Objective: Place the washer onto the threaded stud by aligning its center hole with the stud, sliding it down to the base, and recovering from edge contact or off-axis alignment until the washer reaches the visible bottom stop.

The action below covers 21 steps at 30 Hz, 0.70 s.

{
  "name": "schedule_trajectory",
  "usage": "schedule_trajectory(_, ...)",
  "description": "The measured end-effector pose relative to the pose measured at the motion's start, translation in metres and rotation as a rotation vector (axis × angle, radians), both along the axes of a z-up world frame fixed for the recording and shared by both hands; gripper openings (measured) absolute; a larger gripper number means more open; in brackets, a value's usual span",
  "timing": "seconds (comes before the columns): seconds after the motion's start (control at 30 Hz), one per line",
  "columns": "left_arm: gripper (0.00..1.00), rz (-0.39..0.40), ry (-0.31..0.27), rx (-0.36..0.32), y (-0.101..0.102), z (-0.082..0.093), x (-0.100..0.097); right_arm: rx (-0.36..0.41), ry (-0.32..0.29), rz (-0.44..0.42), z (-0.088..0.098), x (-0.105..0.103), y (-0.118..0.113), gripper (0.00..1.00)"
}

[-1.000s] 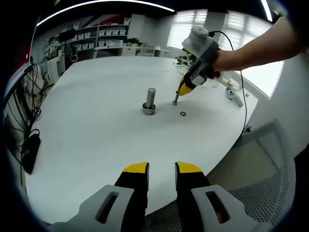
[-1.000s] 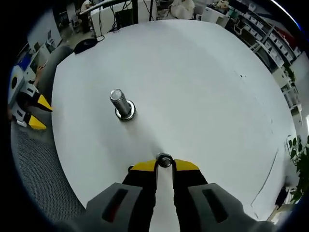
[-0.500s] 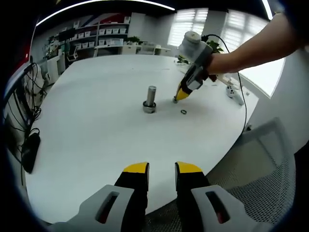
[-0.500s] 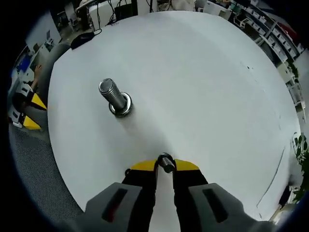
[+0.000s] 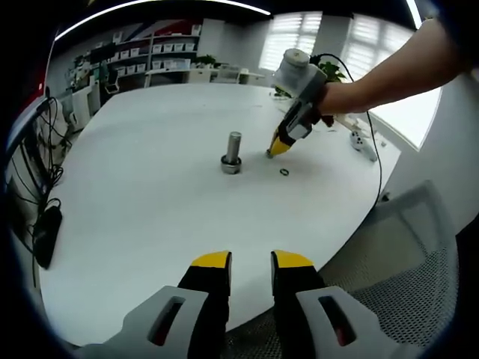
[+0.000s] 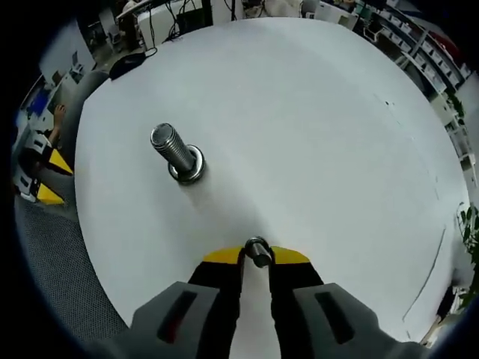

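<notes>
Ideally the right gripper [image 6: 257, 256], pinching the washer [image 6: 258, 251], needed centring squarely above the stud [image 6: 175, 152]; the left gripper [image 5: 251, 263] was idle, slightly open.

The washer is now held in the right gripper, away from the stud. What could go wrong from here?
The right gripper pinches the washer only at its edge, so it could slip out or tilt. The threaded stud stands off to the side, so a tilted washer may catch on its top threads. A second small ring lies on the table, close to the path.

One threaded stud [image 6: 177, 152], two washers [image 6: 257, 250] [image 5: 284, 173], two claws [image 6: 254, 256] [image 5: 251, 261], one table [image 5: 150, 202]
</notes>
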<state>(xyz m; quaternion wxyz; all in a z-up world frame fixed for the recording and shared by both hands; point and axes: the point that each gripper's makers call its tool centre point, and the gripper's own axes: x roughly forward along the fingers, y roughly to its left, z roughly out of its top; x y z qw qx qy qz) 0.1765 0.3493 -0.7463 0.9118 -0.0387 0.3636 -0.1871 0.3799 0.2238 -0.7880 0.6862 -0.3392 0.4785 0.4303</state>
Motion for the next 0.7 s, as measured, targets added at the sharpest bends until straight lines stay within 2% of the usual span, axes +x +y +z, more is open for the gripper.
schedule_trajectory(0.57, 0.19, 0.003, 0.001, 0.001, 0.001, 0.000, 0.000, -0.022, 0.004, -0.019, -0.001, -0.010, -0.023, 0.22)
schedule_trajectory(0.7, 0.19, 0.004, -0.001, 0.000, 0.001, 0.001, 0.000, 0.003, 0.004, -0.012, 0.002, -0.015, -0.022, 0.22)
